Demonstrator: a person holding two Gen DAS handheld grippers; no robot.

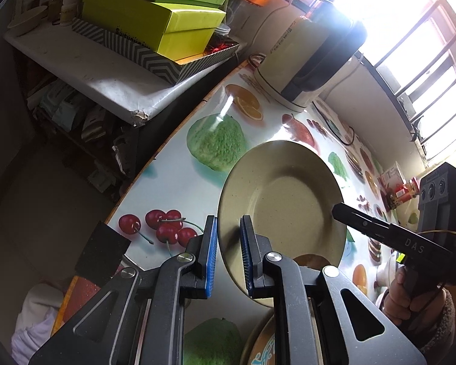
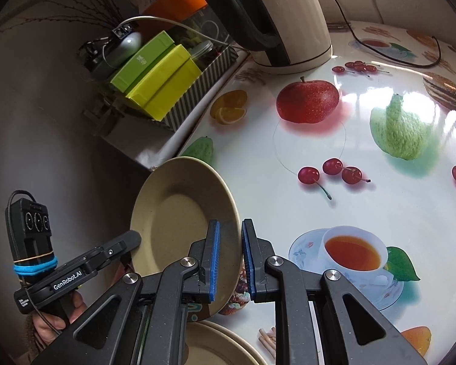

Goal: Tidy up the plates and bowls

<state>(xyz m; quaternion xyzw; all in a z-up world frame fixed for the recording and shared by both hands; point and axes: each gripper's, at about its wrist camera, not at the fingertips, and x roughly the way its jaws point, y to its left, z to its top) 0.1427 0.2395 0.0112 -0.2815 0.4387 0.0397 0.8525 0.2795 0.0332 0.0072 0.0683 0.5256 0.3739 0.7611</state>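
A speckled beige plate (image 1: 282,200) hangs tilted above the fruit-print table (image 1: 179,188), held at two opposite edges. My left gripper (image 1: 229,243) is shut on its near rim, blue pads on either side. In the right wrist view the same plate (image 2: 179,222) has its right rim clamped in my right gripper (image 2: 229,255). The right gripper (image 1: 339,210) shows at the plate's far edge in the left wrist view, and the left gripper (image 2: 133,238) at its left edge in the right wrist view. Below lie a second beige plate (image 2: 215,346) and a blue-patterned dish (image 1: 264,346).
A cream kettle (image 2: 276,15) with a black handle stands at the back of the table, its cord trailing right. Green boxes (image 1: 155,15) sit on a side shelf beyond the table edge. A jar (image 1: 407,191) stands far right. A hand (image 1: 401,298) grips the right tool.
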